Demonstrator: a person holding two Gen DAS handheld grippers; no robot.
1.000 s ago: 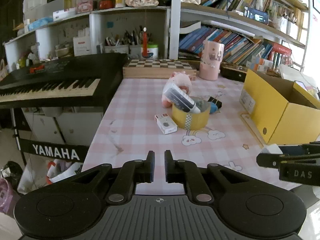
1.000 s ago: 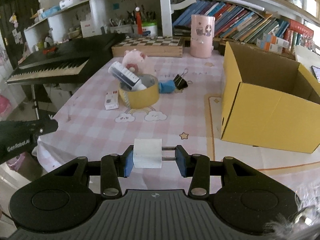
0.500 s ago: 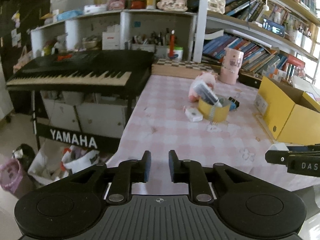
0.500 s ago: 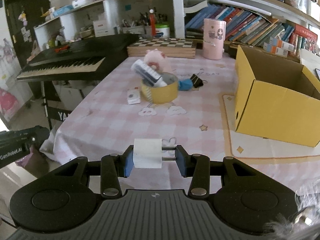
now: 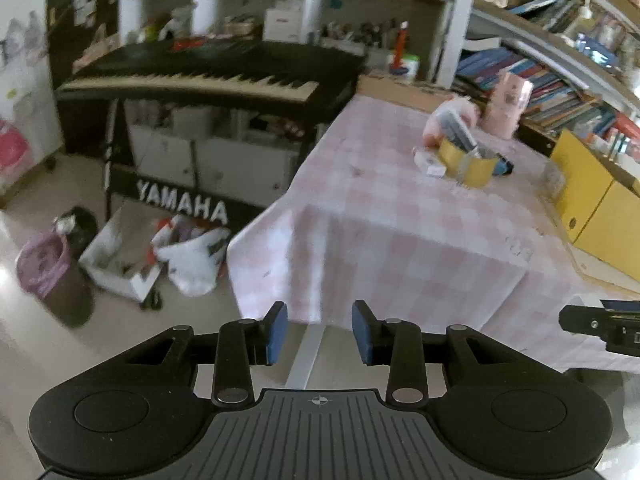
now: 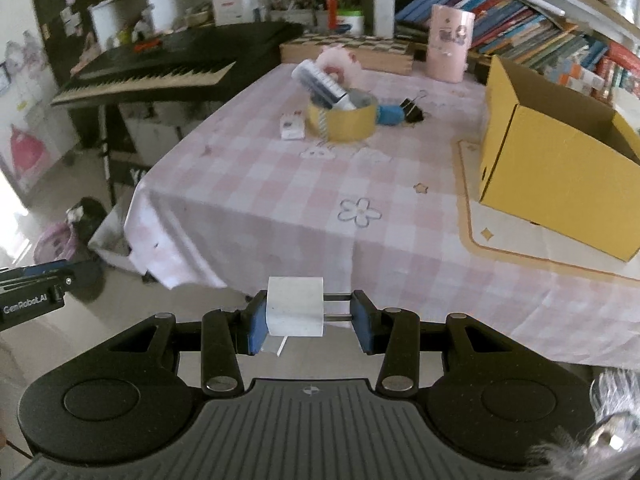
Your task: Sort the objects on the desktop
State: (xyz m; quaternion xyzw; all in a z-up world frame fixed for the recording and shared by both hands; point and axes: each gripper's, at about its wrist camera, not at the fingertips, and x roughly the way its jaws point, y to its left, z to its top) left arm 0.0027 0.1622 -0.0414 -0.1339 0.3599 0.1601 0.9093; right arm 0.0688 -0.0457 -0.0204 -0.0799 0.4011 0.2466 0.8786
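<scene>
The right gripper [image 6: 308,317] pinches a white plug adapter [image 6: 295,306] sideways: the left blue pad presses on the white body, the right pad bears on the tips of its two metal prongs. It hangs off the near edge of the table [image 6: 280,200], above the pale floor. The left gripper [image 5: 320,333] has its jaws parted, having just been opening, with nothing between the blue pads; behind the gap show the hanging cloth and a table leg. It too is held short of the table's near corner.

On the pink checked cloth, towards the far side, lies the clutter to be sorted: a wide yellow tape roll [image 6: 342,119] with a dark-and-white oblong device [image 6: 322,85] leaning out of it, a small white box [image 6: 292,126] just beside the roll on its left, a blue object [image 6: 390,115] and a black binder clip [image 6: 413,109] on its right, and a pink plush toy [image 6: 340,62] behind. A pink cylindrical holder [image 6: 449,42] stands farther back, near a wooden chessboard box [image 6: 348,51]. An open yellow cardboard box [image 6: 560,152] sits on the table's right side, well apart from the pile.

Left of the table a black Yamaha keyboard [image 5: 208,76] stands on its frame, with bags and a carton on the floor below it. Bookshelves [image 6: 540,36] crowd the back wall.
</scene>
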